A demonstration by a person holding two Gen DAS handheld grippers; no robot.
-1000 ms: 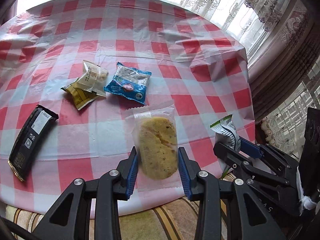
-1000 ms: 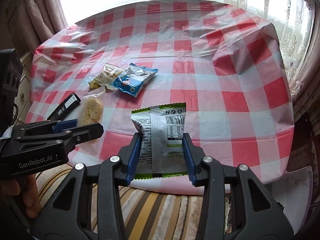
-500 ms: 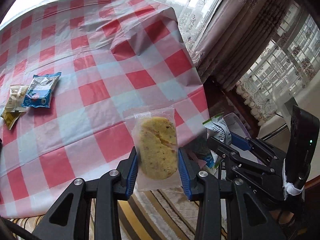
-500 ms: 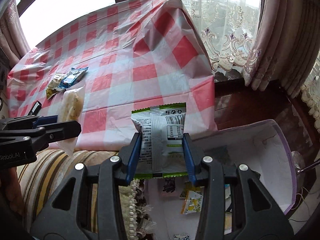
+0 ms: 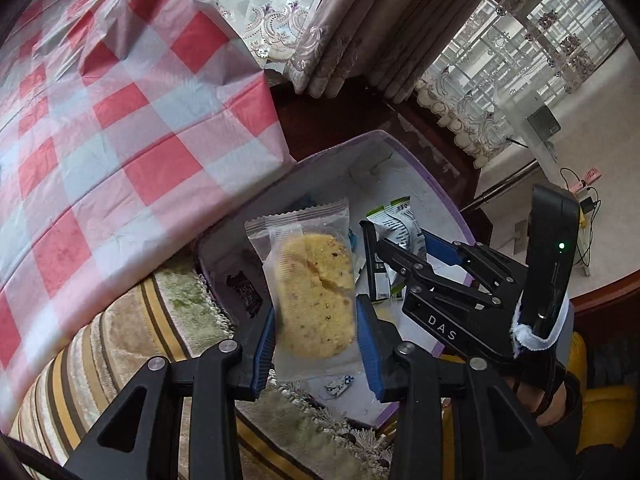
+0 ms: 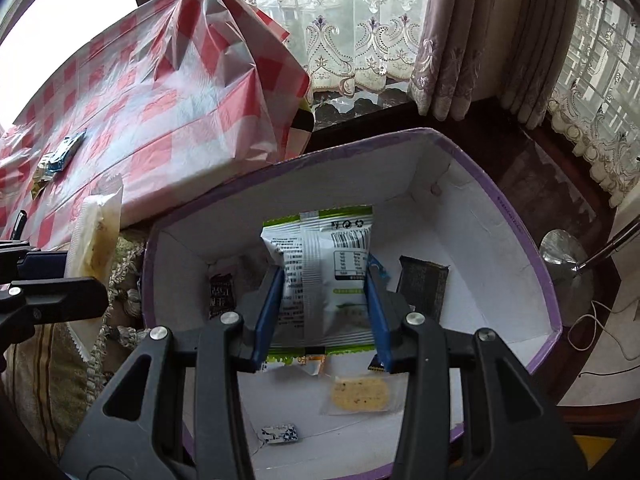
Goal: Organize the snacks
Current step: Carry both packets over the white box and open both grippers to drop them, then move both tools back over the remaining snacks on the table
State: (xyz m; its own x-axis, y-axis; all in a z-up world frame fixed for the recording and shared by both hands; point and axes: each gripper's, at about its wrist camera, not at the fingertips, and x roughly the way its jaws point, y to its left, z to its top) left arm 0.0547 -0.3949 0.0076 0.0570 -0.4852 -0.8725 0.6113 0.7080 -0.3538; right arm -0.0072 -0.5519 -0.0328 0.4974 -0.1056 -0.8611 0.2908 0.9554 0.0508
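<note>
My left gripper (image 5: pixel 316 344) is shut on a clear-wrapped yellow biscuit (image 5: pixel 316 292) and holds it above the near edge of a white box with a purple rim (image 5: pixel 424 176). My right gripper (image 6: pixel 326 312) is shut on a white and green snack packet (image 6: pixel 324 268), held over the inside of the same box (image 6: pixel 516 216). The right gripper with its packet (image 5: pixel 394 224) shows in the left wrist view, to the right of the biscuit. The biscuit (image 6: pixel 94 240) shows at the left in the right wrist view.
The box holds several snacks: a dark bar (image 6: pixel 424 284), a wrapped biscuit (image 6: pixel 360 394), a small blue-white candy (image 6: pixel 280 432). The red-checked table (image 5: pixel 100 140) lies to the left with a blue packet (image 6: pixel 66 152) on it. A striped cushion (image 5: pixel 120 344) sits below the table edge.
Both grippers have swung right, away from the table, and now hang over the box. Each still holds its snack.
</note>
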